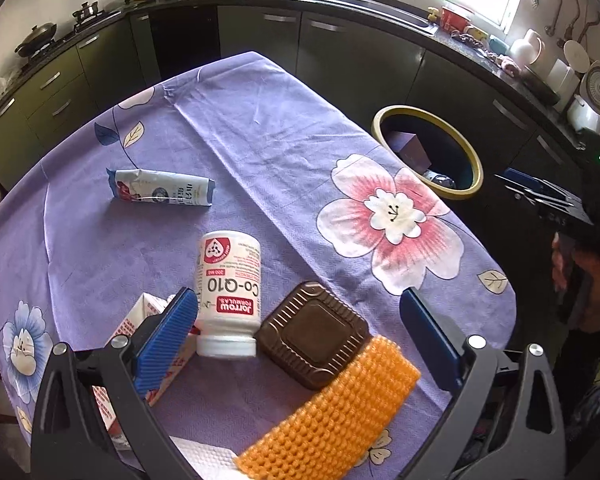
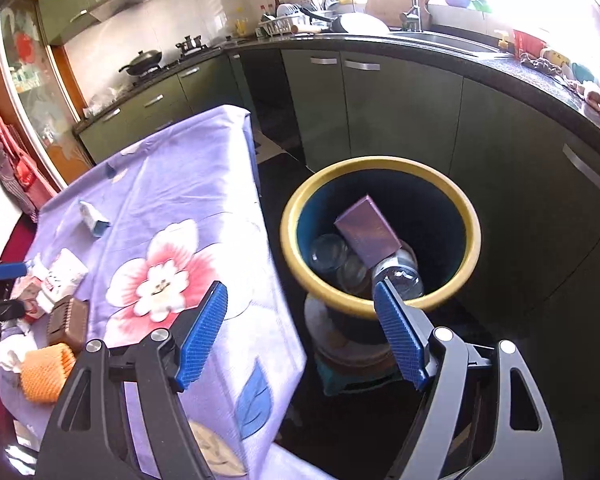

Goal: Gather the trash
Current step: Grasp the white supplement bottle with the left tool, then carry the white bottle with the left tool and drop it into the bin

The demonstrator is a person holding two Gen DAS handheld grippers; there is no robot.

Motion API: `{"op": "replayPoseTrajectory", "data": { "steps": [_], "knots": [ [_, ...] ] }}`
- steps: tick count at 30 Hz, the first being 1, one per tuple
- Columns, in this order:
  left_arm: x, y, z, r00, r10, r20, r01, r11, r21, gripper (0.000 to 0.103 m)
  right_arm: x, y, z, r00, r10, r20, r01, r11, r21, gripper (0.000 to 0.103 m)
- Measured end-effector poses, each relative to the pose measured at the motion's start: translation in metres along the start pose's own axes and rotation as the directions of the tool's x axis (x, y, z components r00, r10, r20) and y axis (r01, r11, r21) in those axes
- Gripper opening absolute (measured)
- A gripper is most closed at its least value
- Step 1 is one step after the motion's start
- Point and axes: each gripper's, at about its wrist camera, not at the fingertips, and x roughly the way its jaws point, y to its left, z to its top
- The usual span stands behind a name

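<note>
My left gripper [image 1: 300,300] is open over the near part of the purple flowered table [image 1: 260,152]. Between its fingers lie a white Co-Q10 bottle [image 1: 228,288] on its side and a brown square plastic tray [image 1: 314,334]. An orange foam net [image 1: 336,412] lies nearer, a red-and-white carton [image 1: 156,316] sits under the left finger, and a blue-white wrapper [image 1: 162,193] lies farther left. My right gripper [image 2: 300,320] is open and empty beside the table edge, in front of the yellow-rimmed bin [image 2: 380,168], which holds a purple box [image 2: 367,231] and clear jars [image 2: 328,256].
Dark green kitchen cabinets [image 2: 400,112] and a black counter curve behind the table and the bin. The bin also shows in the left wrist view [image 1: 428,114], off the table's right edge. White tissue [image 1: 208,456] lies at the near edge.
</note>
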Motion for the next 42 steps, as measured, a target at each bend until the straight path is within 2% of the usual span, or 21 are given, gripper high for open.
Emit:
{"op": "replayPoseTrajectory", "data": {
  "steps": [6, 11, 14, 19, 30, 31, 33, 34, 42],
  "knots": [
    [0.024, 0.017, 0.017, 0.997, -0.032, -0.075, 0.031, 0.999, -0.022, 0.095, -0.018, 0.015, -0.008, 0.999, 0.039, 0.022, -0.039, 0.999, 0.021, 0.078],
    [0.038, 0.029, 0.022, 0.993, -0.025, -0.114, 0.020, 0.999, -0.044, 0.074, -0.018, 0.025, -0.009, 0.997, 0.072, 0.013, -0.073, 0.997, 0.027, 0.078],
    [0.042, 0.035, 0.021, 0.991, -0.010, -0.130, 0.005, 0.999, -0.044, 0.070, -0.016, 0.030, -0.008, 0.996, 0.084, 0.007, -0.084, 0.996, 0.021, 0.078],
    [0.049, 0.035, 0.017, 0.984, -0.012, -0.177, 0.007, 0.999, -0.031, 0.069, -0.011, 0.034, -0.009, 0.996, 0.088, -0.010, -0.087, 0.996, 0.018, 0.078],
    [0.059, 0.023, 0.016, 0.977, 0.057, -0.203, -0.049, 0.998, 0.044, 0.070, -0.006, 0.035, -0.010, 0.995, 0.095, -0.020, -0.095, 0.995, 0.022, 0.078],
    [0.060, 0.022, 0.016, 0.977, 0.061, -0.206, -0.052, 0.997, 0.049, 0.068, -0.006, 0.034, -0.010, 0.995, 0.096, -0.021, -0.096, 0.995, 0.023, 0.078],
    [0.060, 0.022, 0.020, 0.977, 0.064, -0.204, -0.055, 0.997, 0.049, 0.057, -0.005, 0.033, -0.011, 0.995, 0.097, -0.023, -0.096, 0.995, 0.024, 0.078],
    [0.060, 0.024, 0.021, 0.977, 0.059, -0.204, -0.052, 0.998, 0.039, 0.047, -0.006, 0.033, -0.011, 0.995, 0.097, -0.023, -0.097, 0.995, 0.025, 0.078],
    [0.048, 0.028, 0.034, 0.982, 0.030, -0.186, -0.028, 1.000, 0.015, 0.046, -0.005, 0.023, -0.012, 0.994, 0.107, -0.019, -0.106, 0.993, 0.052, 0.078]
  ]
}}
